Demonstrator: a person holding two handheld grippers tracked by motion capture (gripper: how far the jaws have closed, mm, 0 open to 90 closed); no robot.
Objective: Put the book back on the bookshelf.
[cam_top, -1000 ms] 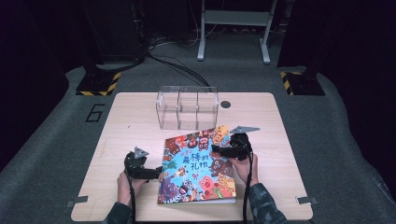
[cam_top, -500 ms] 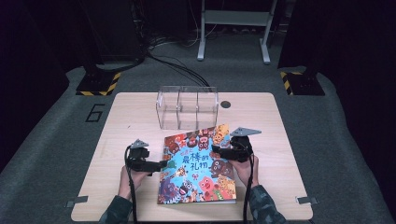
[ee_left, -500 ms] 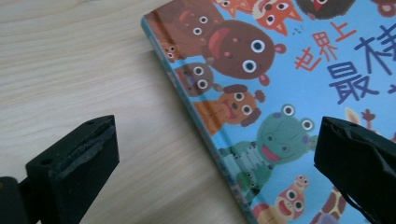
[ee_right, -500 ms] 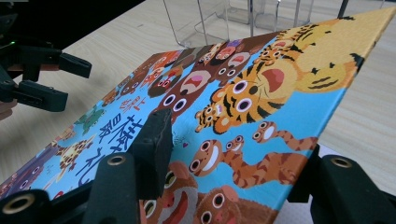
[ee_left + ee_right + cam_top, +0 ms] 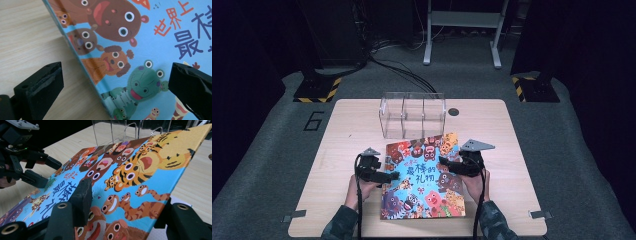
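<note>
A colourful picture book (image 5: 424,177) with cartoon animals lies on the wooden table (image 5: 492,130), in front of a clear box. My right gripper (image 5: 446,163) is shut on the book's right edge. In the right gripper view one jaw lies on the cover (image 5: 140,170) and the other under the edge, which is tilted up off the table. My left gripper (image 5: 393,175) is open at the book's left edge. The left gripper view has the spine edge of the book (image 5: 140,50) running between the wide-apart jaws, which do not touch it. The left gripper (image 5: 45,171) also shows in the right gripper view.
A clear plastic box (image 5: 413,114) with dividers stands just behind the book's far edge. A small dark hole (image 5: 453,111) sits in the table to its right. Bare wood lies left and right of the book. Cables and stands are on the floor beyond.
My left gripper has moved right and slightly up, from the bare table to the book's left edge. The right gripper and the book have stayed put.
</note>
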